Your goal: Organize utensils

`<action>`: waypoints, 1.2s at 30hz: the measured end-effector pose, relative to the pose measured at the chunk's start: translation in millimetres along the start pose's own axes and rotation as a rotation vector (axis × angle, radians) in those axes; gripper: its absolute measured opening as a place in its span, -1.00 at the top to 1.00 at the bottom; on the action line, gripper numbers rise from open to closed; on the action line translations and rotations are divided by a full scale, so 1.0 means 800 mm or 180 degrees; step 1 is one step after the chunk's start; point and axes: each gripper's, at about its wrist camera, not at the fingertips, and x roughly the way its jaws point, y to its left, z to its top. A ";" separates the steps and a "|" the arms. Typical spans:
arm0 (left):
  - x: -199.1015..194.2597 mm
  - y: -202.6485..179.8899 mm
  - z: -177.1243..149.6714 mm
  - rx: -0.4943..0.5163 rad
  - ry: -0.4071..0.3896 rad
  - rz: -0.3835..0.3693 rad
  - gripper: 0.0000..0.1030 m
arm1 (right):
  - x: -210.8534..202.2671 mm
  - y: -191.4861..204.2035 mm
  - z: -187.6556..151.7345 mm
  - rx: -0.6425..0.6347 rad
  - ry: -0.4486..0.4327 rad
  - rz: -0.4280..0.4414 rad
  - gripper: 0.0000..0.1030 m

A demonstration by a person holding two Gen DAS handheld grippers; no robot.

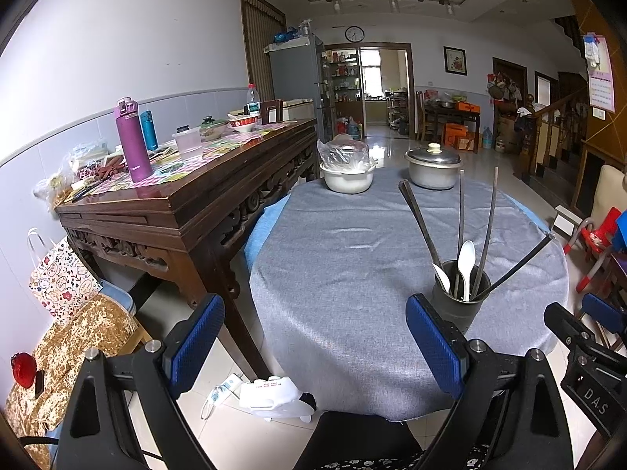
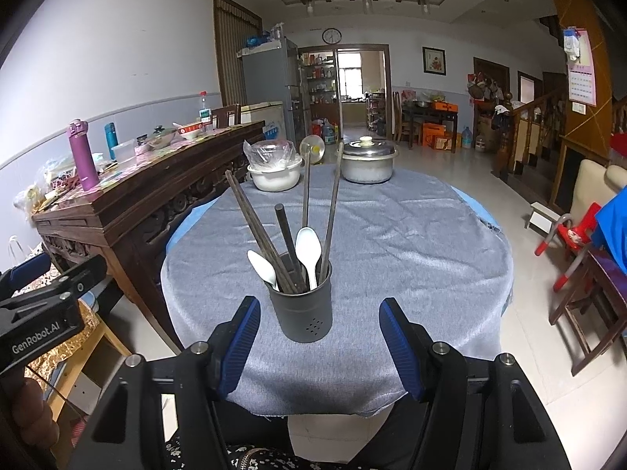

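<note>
The right gripper [image 2: 319,346] hangs nearest, fingers spread and empty, squared up to the utensil holder [image 2: 301,307] near the counter's [image 2: 411,235] front edge. Chopsticks [image 2: 258,231] and white spoons [image 2: 308,252] stand inside, so sorting looks finished. The left gripper [image 1: 313,352] also gapes, holding nothing.

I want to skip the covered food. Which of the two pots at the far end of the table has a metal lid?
The right-hand pot: a metal pot closed by a metal lid with a pale knob. The white pot on its left is covered with clear plastic instead.

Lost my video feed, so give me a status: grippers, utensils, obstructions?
Left gripper and right gripper open, empty. Chopsticks and white spoons standing in the dark holder. Nothing between right gripper and holder.
</note>
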 end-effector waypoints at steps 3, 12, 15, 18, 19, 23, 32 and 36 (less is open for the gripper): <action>-0.001 0.000 0.000 0.0000 -0.0005 0.0004 -0.82 | 0.000 0.001 0.002 -0.0014 -0.0024 -0.0030 -0.30; -0.002 0.000 0.000 0.0001 -0.0012 0.0013 -0.82 | 0.006 -0.001 0.008 0.0009 -0.0027 -0.0076 -0.30; -0.001 0.000 0.000 0.0004 -0.0014 0.0013 -0.82 | 0.008 0.003 0.009 -0.0030 -0.0042 -0.0070 -0.30; 0.002 -0.002 0.001 0.0004 -0.0015 0.0015 -0.82 | 0.010 0.003 0.009 -0.0053 -0.0066 -0.0076 -0.30; 0.004 -0.002 0.001 0.0006 -0.0002 0.0007 -0.82 | 0.011 0.002 0.009 -0.0052 -0.0071 -0.0078 -0.30; 0.011 -0.006 0.001 0.0019 0.0033 -0.0005 -0.82 | 0.017 0.000 0.009 -0.0044 -0.0058 -0.0064 -0.30; 0.021 -0.020 -0.002 0.0071 0.0116 -0.0034 -0.82 | 0.024 -0.012 0.006 0.0040 -0.0010 -0.0078 -0.30; 0.017 -0.019 -0.004 0.0067 0.0111 -0.0039 -0.82 | 0.019 -0.013 0.004 0.0075 -0.0015 -0.0079 -0.30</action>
